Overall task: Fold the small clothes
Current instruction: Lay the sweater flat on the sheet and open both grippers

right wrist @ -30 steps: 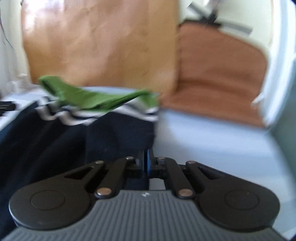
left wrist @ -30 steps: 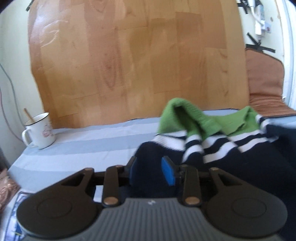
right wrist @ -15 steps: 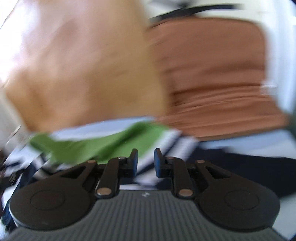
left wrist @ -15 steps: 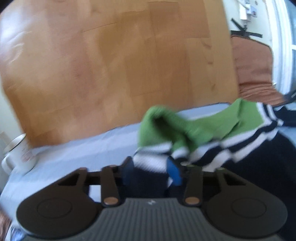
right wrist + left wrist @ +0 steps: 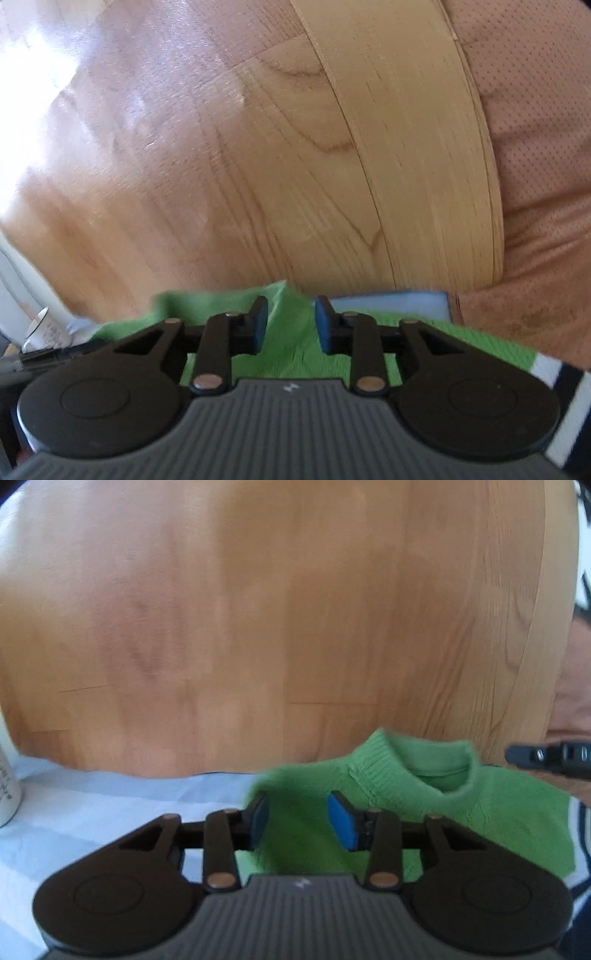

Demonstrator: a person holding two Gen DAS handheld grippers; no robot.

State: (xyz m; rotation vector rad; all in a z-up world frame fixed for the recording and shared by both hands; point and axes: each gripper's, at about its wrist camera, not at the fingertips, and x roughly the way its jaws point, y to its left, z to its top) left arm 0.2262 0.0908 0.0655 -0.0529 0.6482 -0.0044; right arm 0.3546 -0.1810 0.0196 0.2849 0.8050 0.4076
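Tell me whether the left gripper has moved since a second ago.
Yes. The left gripper went forward toward the wooden board, which now fills its view; the white mug slid to the left edge.

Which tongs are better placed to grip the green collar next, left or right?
Probably left: the collar shows just ahead-right of the open left tongs. The open right tongs face only flat green cloth.

I see a soft ribbed knit sweater, its green wool matt. My left tool is matt black plastic with blue, seemingly rubbery pads and brass-coloured rivets; the right tool looks the same. The wood-grain panel behind shines glossy. A brown cushion shows perforated mesh cloth. The sheet is smooth pale cloth.
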